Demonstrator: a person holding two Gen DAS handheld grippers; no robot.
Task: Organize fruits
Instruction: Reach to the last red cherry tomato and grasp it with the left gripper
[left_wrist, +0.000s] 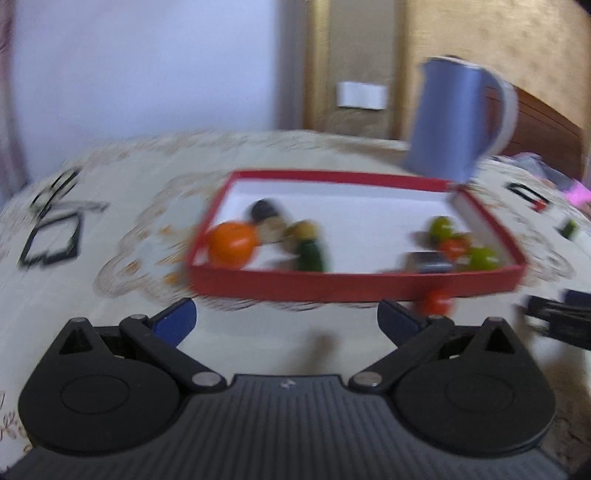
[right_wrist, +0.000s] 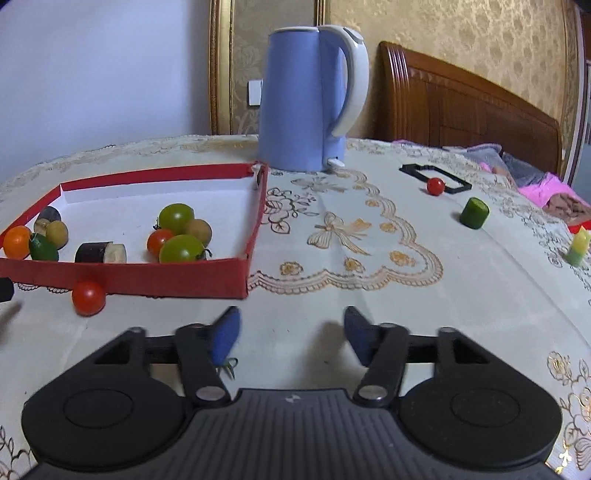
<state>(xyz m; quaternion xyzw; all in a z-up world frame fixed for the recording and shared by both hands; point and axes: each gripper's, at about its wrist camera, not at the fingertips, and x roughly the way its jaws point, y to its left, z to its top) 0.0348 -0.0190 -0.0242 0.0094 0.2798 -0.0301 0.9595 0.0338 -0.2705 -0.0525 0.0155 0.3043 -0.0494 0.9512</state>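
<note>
Apparently both empty: left gripper (left_wrist: 286, 319) wide, right gripper (right_wrist: 291, 334) half-open.

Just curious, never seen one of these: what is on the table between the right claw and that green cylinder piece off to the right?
Nothing but bare embroidered tablecloth lies between the right claw and the green cylinder, as the right wrist view shows.

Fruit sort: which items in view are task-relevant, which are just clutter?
Task items:
red tray
green tomatoes in the tray
orange fruit in the tray
red tomato on the cloth in front of the tray
red tomato by the frame
cucumber chunk on the cloth

Clutter:
blue kettle
black frame
</note>
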